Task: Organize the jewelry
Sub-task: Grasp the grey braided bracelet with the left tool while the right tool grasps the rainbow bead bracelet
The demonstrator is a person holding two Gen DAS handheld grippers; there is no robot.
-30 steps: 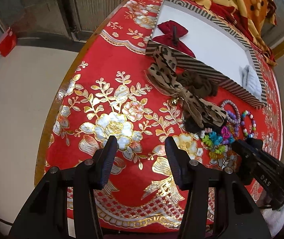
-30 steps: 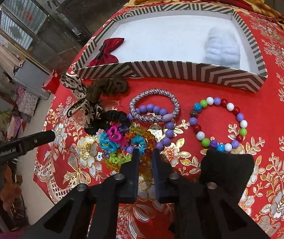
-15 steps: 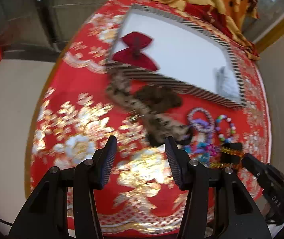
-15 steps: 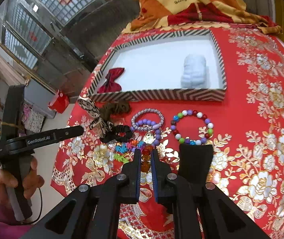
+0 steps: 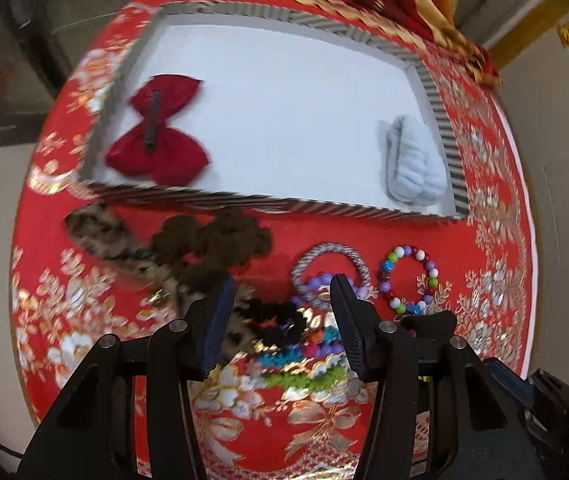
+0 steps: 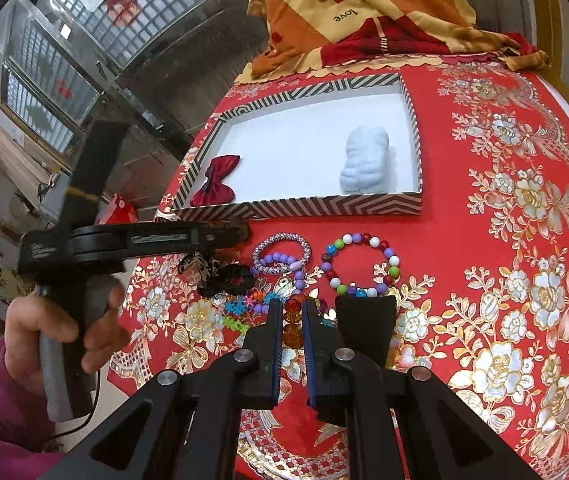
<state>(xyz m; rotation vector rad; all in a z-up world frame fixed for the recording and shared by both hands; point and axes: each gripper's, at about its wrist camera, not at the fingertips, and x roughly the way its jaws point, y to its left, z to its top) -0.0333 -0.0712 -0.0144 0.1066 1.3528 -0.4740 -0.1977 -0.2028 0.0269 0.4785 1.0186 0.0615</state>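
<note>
A striped-rim white tray (image 6: 300, 209) (image 5: 268, 202) holds a red bow (image 5: 156, 136) (image 6: 214, 181) and a pale blue scrunchie (image 5: 414, 162) (image 6: 365, 166). In front lie a leopard bow (image 5: 100, 228), brown scrunchie (image 5: 220, 242), black scrunchie (image 6: 226, 279) (image 5: 276, 320), grey rope bracelet (image 6: 280, 252) (image 5: 330, 276), multicolour bead bracelet (image 6: 358, 264) (image 5: 408, 276) and small coloured hair ties (image 6: 240, 308). My right gripper (image 6: 293, 310) is shut on an orange-amber bead bracelet (image 6: 291, 322), held above the cloth. My left gripper (image 5: 282, 294) is open, hovering over the black scrunchie; it also shows in the right wrist view (image 6: 240, 234).
A red and gold floral cloth (image 6: 524, 240) covers the round table. An orange patterned blanket (image 6: 364, 12) lies behind the tray. The table edge curves off at left and front. A hand in a magenta sleeve (image 6: 64, 328) holds the left gripper.
My right gripper has lifted and pulled back with the amber bead bracelet. My left gripper has swung right from the table's left side to above the jewelry pile.
</note>
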